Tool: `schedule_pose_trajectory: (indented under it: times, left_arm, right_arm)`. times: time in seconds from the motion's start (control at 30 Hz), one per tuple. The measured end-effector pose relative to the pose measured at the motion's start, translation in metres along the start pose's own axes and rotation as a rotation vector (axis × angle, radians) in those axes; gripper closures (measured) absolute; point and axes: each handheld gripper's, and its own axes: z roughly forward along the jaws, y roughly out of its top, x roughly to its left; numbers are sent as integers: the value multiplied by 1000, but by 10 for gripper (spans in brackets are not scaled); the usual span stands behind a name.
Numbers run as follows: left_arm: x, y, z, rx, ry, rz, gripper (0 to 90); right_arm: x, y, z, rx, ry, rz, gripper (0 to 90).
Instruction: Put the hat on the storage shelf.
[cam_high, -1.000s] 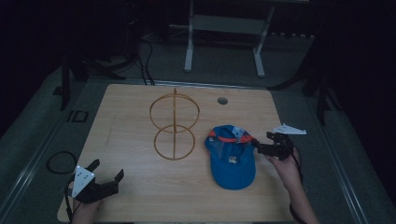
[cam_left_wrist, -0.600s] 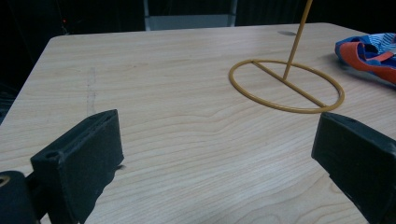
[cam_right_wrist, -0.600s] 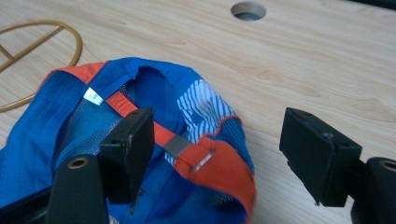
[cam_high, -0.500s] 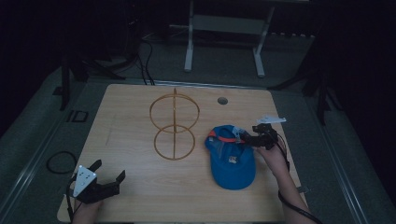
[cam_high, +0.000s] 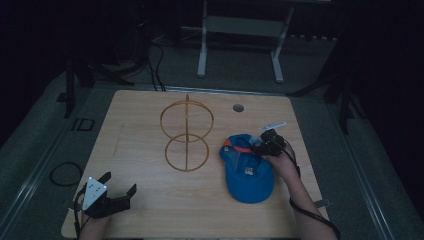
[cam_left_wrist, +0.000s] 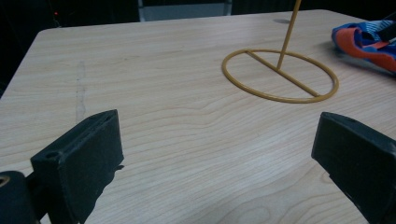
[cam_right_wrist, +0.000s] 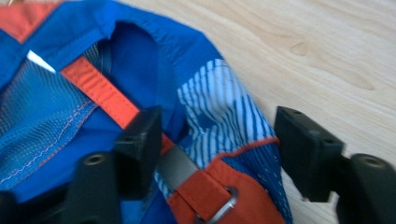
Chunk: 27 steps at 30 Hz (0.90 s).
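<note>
Two black jaws of the right gripper (cam_right_wrist: 215, 144) have just been closing around the back edge of the blue fabric cap with orange strap (cam_high: 247, 167), not yet pinching; a grasp looks imminent. On the wooden table (cam_high: 140, 150), right of the yellow wire stand (cam_high: 186, 134), the cap's long axis runs near-to-far, brim toward the person. Left gripper (cam_high: 117, 187) rests spread.

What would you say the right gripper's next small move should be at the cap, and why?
Probably finish closing. The right gripper has just been closing and straddles the back edge of the blue cap, with its orange strap and striped fabric between the jaws; the far jaw seems not yet pressed on the cloth. The left gripper waits open.
</note>
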Motion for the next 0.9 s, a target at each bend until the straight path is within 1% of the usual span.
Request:
schedule_pose_trajectory:
  times: [0.07, 0.1, 0.17, 0.2, 0.23, 0.3, 0.43, 0.47, 0.5, 0.57, 0.6, 0.67, 0.7, 0.77, 0.83, 0.9]
  left_arm:
    - [0, 0, 0, -2, 0, -2, 23]
    - [0, 0, 0, -3, 1, -2, 23]
    - [0, 0, -1, -5, 3, -3, 23]
    - [1, 0, -1, -5, 7, -3, 23]
    - [1, 0, -1, -5, 11, -2, 23]
    - [1, 0, -1, -6, 12, -8, 23]
    - [1, 0, 0, 2, 9, -6, 23]
    - [0, 0, 0, 1, 5, -7, 23]
    - [0, 0, 0, 2, 4, -6, 23]
    - [0, 0, 0, 2, 4, -4, 23]
    - [0, 0, 0, 1, 2, -7, 23]
    - [0, 1, 0, 3, 8, -5, 23]
    - [0, 1, 0, 3, 6, -7, 23]
    - [0, 1, 0, 4, 12, -7, 23]
    - [-1, 1, 0, 3, 20, -5, 23]
    - [-1, 1, 0, 7, 19, -4, 23]
  right_arm:
    - [0, 0, 3, 10, 9, 0, 415]
    - [1, -1, 4, 17, 20, -9, 442]
    - [2, -2, 7, 38, 26, -25, 503]
    - [2, -2, 7, 39, 26, -28, 509]
    - [3, -2, 8, 40, 20, -30, 531]
    - [7, -3, 8, 39, 21, -50, 592]
    - [9, -2, 9, 45, 36, -39, 717]
    - [9, -2, 8, 42, 36, -40, 801]
    - [10, -2, 9, 52, 3, -56, 834]
    - [10, -3, 8, 45, 7, -41, 844]
    - [10, -3, 8, 42, 5, -43, 846]
    - [10, -3, 5, 35, -12, -45, 849]
    - [9, -3, 2, 30, -12, -35, 850]
    - [7, -3, -8, -6, -15, -26, 855]
    - [7, -1, -16, -28, -18, -24, 855]
    - [6, 2, -24, -46, -17, -21, 856]
